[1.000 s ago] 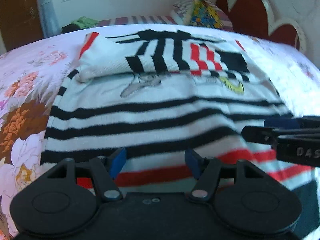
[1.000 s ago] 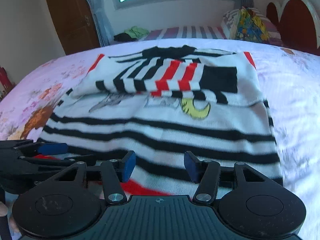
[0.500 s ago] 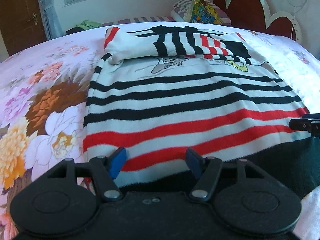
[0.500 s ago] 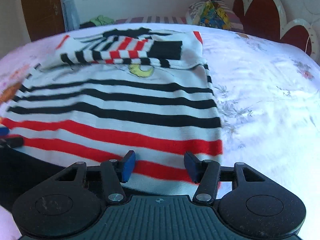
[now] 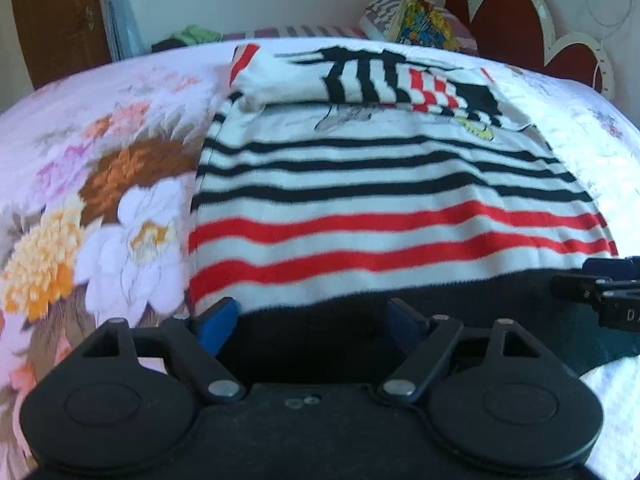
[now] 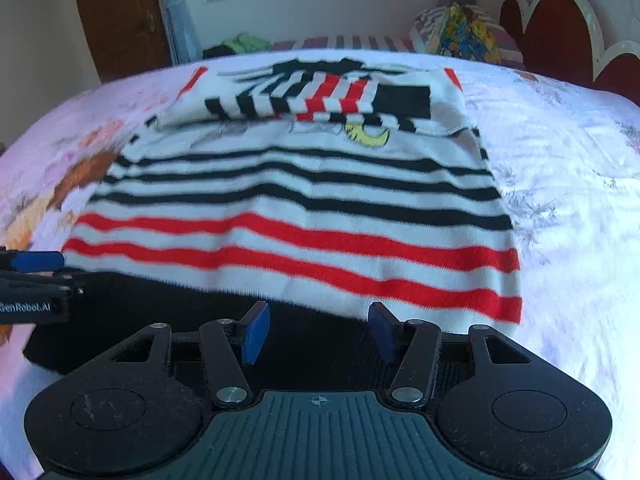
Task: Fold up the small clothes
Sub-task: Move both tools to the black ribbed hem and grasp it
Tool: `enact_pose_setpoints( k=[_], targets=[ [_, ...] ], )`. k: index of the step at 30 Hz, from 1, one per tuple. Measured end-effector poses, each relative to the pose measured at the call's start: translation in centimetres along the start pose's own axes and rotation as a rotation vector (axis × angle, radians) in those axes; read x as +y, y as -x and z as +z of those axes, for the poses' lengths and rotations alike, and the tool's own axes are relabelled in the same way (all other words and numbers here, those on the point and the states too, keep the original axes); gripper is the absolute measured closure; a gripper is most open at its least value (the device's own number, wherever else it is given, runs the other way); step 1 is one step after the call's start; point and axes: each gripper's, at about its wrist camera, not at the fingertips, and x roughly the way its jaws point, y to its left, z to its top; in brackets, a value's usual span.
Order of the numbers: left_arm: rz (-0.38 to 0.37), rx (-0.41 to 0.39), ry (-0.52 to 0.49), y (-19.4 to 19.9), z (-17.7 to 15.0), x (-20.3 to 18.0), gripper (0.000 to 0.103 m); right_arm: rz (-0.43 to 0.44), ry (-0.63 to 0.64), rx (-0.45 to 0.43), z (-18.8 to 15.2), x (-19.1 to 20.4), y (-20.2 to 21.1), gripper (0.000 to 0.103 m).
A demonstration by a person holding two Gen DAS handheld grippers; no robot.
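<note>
A small white sweater (image 5: pixel 380 184) with black and red stripes and a black hem lies flat on the bed. Its sleeves (image 5: pixel 400 80) are folded across the chest at the far end. My left gripper (image 5: pixel 310 320) hovers over the black hem near the sweater's left corner. Its jaws are opening and the hem shows between them, with the pads not pressing on it. In the right wrist view the same sweater (image 6: pixel 300 200) fills the middle. My right gripper (image 6: pixel 320 332) stands open over the hem toward the right corner. Each gripper shows at the other view's edge: the right gripper (image 5: pixel 600 292), the left gripper (image 6: pixel 36 276).
The bedsheet (image 5: pixel 100 200) is pink with big printed flowers on the left and pale (image 6: pixel 580 200) on the right. A red scalloped headboard (image 5: pixel 520 24) and a colourful pillow (image 5: pixel 420 20) stand at the far right. A wooden door (image 6: pixel 116 12) and a window lie beyond.
Both grippers have drawn back from the sweater's middle stripes to its near black hem. The left jaws now stand wider apart. The sweater has not moved.
</note>
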Motion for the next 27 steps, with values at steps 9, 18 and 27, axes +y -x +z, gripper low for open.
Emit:
enact_pose_setpoints(
  k=[9,18,27],
  targets=[
    [-0.015,-0.004,-0.011,0.4,-0.9,0.4,0.023,-0.068,-0.036,-0.009,-1.2,-1.6,1.7,0.048],
    [-0.039,0.026,0.031,0.6,-1.4,2.4,0.026,-0.136,-0.136,0.003,-1.8,-5.0,3.2,0.048],
    [-0.055,0.019,0.071,0.5,-1.9,3.4,0.028,-0.156,-0.110,-0.015,-1.9,-4.2,3.1,0.048]
  ],
)
